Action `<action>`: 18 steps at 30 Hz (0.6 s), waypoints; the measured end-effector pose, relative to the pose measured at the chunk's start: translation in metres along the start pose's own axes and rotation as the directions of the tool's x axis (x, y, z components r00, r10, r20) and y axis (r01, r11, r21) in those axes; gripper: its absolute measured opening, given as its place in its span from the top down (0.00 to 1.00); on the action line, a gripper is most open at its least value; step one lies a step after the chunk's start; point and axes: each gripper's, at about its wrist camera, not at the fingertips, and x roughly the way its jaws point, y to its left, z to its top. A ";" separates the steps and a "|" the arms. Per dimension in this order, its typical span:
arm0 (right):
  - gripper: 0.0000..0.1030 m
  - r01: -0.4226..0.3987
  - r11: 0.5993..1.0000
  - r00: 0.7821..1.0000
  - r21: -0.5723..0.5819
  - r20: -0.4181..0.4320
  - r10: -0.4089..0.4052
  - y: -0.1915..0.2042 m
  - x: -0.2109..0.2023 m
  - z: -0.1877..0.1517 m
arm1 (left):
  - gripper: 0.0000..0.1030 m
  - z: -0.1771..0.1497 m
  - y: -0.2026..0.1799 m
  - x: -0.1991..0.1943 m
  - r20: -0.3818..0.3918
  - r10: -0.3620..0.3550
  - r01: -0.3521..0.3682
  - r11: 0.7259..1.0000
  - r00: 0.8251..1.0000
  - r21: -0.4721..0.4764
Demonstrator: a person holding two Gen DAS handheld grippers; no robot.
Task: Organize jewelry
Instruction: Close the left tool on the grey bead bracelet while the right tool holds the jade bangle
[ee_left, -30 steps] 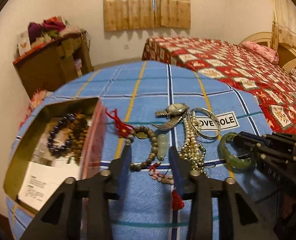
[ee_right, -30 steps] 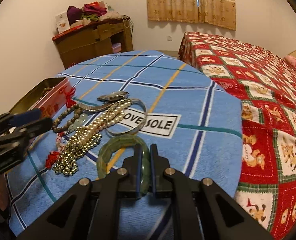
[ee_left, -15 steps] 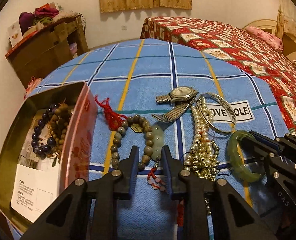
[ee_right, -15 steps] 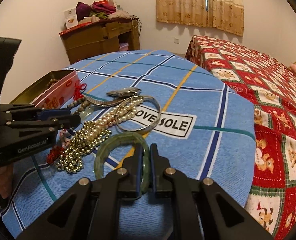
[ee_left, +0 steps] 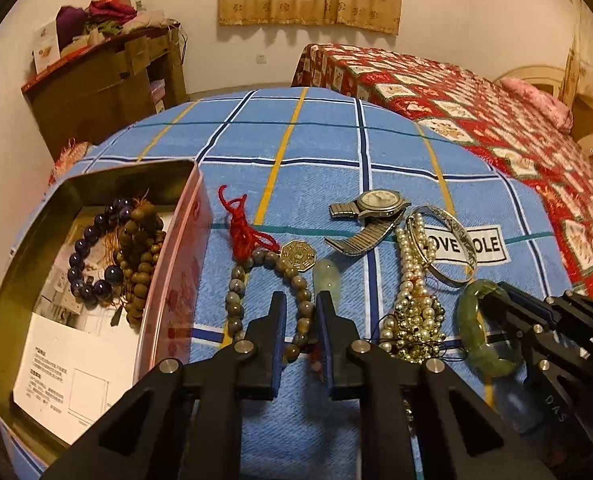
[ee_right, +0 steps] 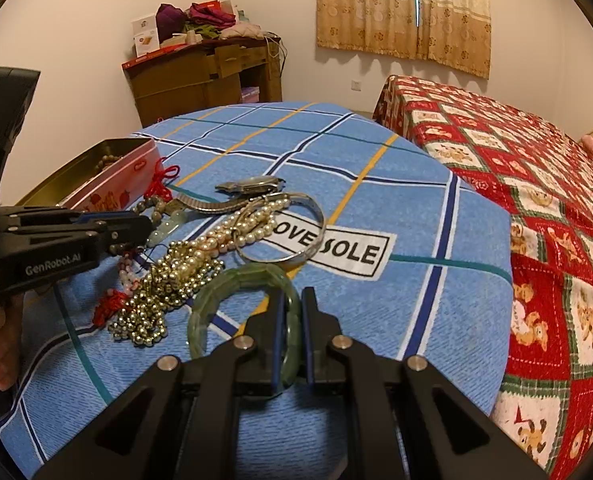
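Observation:
Jewelry lies on a blue checked cloth: a brown bead bracelet [ee_left: 236, 304] with a red tassel and brass charm, a watch [ee_left: 380, 202], a pearl strand [ee_left: 410, 276], a silver bangle [ee_left: 452, 244] and a green jade bangle [ee_left: 484, 340]. My left gripper [ee_left: 300, 312] is nearly shut around the bead bracelet's right side. My right gripper [ee_right: 292, 312] is shut on the jade bangle [ee_right: 232, 288]. An open tin box [ee_left: 176, 280] at the left holds purple and brown bead bracelets.
A white "LOVE SOLE" label [ee_right: 332, 248] is sewn on the cloth. A bed with a red quilt [ee_right: 536, 200] stands to the right. A wooden cabinet [ee_right: 204, 76] stands against the far wall.
My left gripper has narrowed from wide open to almost shut around the bead bracelet and moved forward over it. The right gripper stays shut on the jade bangle.

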 end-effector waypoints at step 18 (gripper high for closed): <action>0.89 -0.003 1.000 1.000 0.002 0.001 0.003 0.000 0.000 0.000 | 0.99 0.001 -0.007 0.000 -0.001 -0.013 0.013 0.998 1.000 0.059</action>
